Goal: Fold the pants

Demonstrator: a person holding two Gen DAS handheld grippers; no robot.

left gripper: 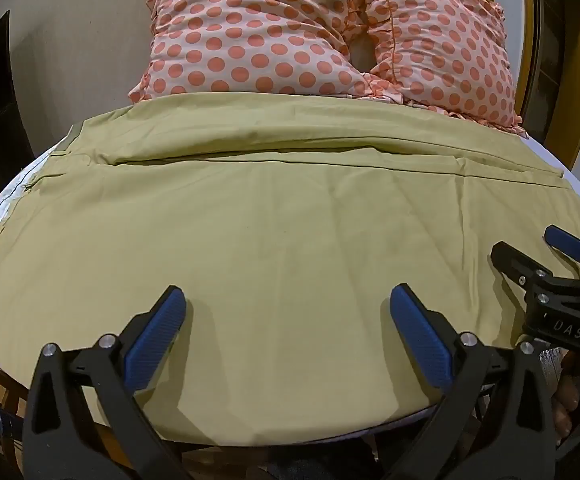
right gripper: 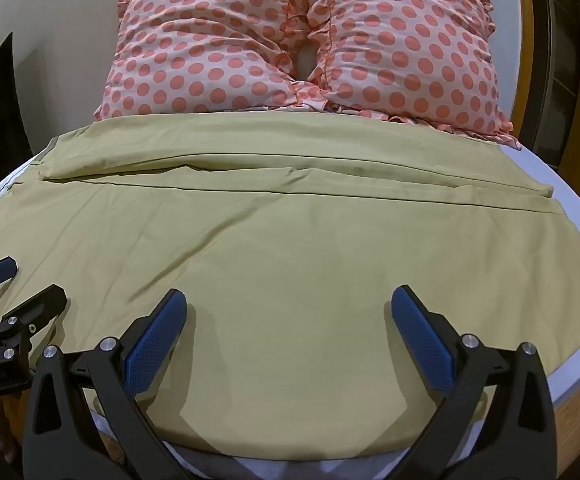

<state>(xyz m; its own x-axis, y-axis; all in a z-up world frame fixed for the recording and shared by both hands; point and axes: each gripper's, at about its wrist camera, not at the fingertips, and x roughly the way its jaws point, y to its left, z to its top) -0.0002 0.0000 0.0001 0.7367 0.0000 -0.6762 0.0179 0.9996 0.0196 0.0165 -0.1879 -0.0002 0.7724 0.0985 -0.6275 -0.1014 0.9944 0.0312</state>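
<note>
Olive pants (left gripper: 274, 240) beneath spread left claw (left gripper: 288, 308)

Matt olive cloth pants (left gripper: 274, 232), creased; polka-dot cloth pillows (left gripper: 330, 28); tongs (left gripper: 288, 320) of black plastic, textured blue pads.

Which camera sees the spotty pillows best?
The right wrist view shows the polka-dot pillows best: both sit nearly whole in the frame, behind the pants. In the left wrist view the pillows are also there, but their top edge is cut off by the frame.
</note>
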